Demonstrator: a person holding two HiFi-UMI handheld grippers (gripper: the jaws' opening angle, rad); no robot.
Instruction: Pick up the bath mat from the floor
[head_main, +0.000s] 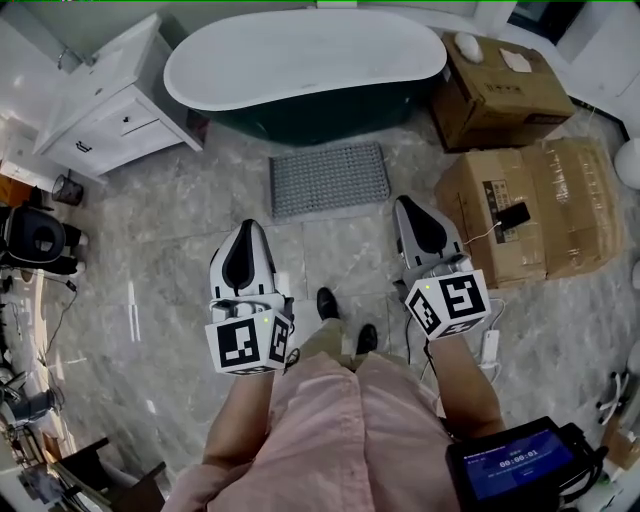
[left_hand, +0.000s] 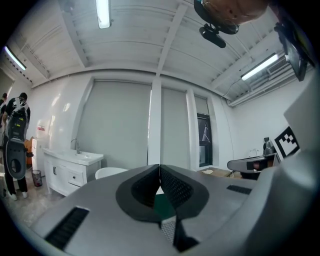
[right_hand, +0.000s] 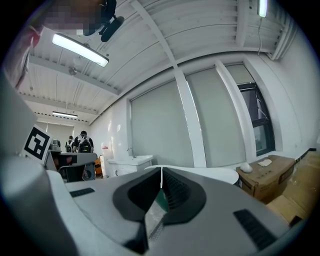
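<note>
Bath mat (head_main: 329, 179) — grey, studded, rectangular — lies flat on the marble-tile floor (head_main: 150, 270), just in front of the dark-sided bathtub (head_main: 300, 60). Neither gripper touches it.

Left gripper (head_main: 247, 228) is held level above the floor, nearer the person than the mat and off its left near corner. Its jaws are shut tip to tip, nothing between them.

Right gripper (head_main: 405, 205) is level too, near the mat's right near corner but apart from it — jaws likewise closed and empty.

A white vanity cabinet (head_main: 110, 115) stands left of the tub, cardboard boxes (head_main: 505, 150) to its right. The person's black shoes (head_main: 327, 302) stand between the grippers.
</note>
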